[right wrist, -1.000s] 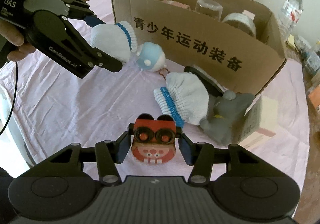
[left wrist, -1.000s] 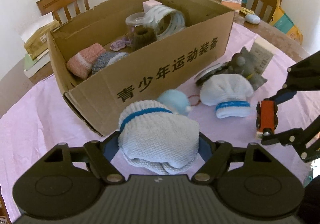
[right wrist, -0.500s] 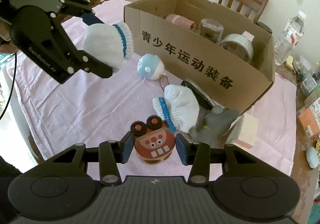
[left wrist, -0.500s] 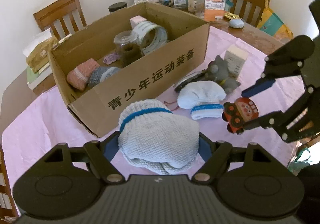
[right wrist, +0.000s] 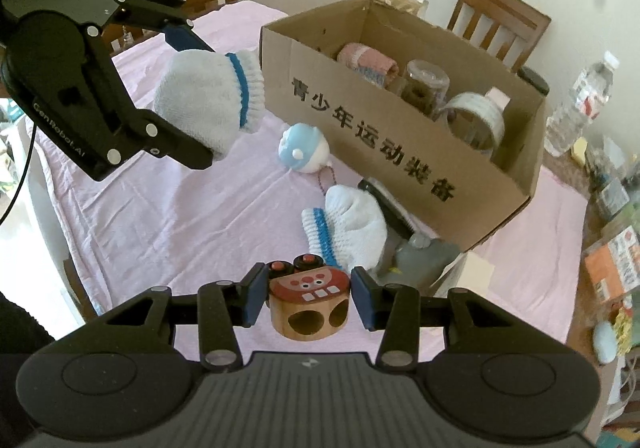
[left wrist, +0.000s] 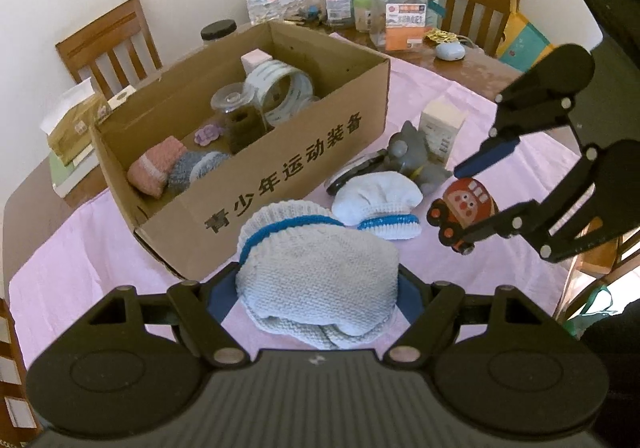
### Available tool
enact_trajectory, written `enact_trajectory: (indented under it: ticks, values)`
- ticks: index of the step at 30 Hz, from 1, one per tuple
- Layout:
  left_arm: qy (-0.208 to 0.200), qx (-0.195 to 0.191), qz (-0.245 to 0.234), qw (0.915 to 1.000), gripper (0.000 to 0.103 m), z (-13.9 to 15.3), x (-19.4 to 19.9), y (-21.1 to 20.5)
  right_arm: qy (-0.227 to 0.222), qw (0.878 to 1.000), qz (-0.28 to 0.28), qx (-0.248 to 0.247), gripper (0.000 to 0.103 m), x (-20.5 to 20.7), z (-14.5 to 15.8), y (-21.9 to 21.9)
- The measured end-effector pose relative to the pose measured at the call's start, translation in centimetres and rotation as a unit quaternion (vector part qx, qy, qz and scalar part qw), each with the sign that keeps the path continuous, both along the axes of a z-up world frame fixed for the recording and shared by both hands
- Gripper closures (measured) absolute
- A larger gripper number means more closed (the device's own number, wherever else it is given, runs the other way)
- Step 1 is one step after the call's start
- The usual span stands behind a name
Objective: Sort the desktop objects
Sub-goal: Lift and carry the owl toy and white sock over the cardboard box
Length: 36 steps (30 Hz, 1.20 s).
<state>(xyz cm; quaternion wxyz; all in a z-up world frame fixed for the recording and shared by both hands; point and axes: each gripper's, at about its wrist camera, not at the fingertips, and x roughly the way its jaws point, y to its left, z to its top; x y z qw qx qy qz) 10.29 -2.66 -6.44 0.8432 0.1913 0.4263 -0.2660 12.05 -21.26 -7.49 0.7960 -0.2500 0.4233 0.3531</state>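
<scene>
My left gripper (left wrist: 318,288) is shut on a white knitted glove with a blue cuff band (left wrist: 316,268), held above the pink tablecloth; the same glove (right wrist: 208,96) shows in the right wrist view, in front of the cardboard box (right wrist: 400,144). My right gripper (right wrist: 308,298) is shut on a small wooden toy with a red cartoon face (right wrist: 308,300), lifted off the table; that toy (left wrist: 464,212) also shows in the left wrist view. A second white glove (right wrist: 348,228) lies on the cloth beside a grey toy figure (left wrist: 416,156) and a blue-and-white plush ball (right wrist: 304,148).
The open box (left wrist: 280,164) holds tape rolls, a jar, and knitted pieces. A small white carton (left wrist: 442,128) stands right of the grey toy. Bottles, jars and packets crowd the far table edge (left wrist: 340,4). Wooden chairs (left wrist: 108,44) ring the table.
Both grippers have risen with their loads; the box and table look smaller and farther. The wooden toy has tilted in the right gripper, showing the holes in its underside.
</scene>
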Motion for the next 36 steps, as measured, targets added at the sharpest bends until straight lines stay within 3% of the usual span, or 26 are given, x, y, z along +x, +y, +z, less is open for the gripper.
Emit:
enact_trajectory:
  ticks: [20,36]
  values:
    - [-0.021,-0.012,0.012,0.9996,0.025,3.4,3.0,0.5,-0.066,0.998,0.012,0.011,0.052,3.4,5.4,0.9]
    - [-0.030,-0.021,0.046,0.9983,0.025,4.8,7.6,1.9,-0.089,0.995,-0.010,0.034,0.052,9.6,8.3,1.6]
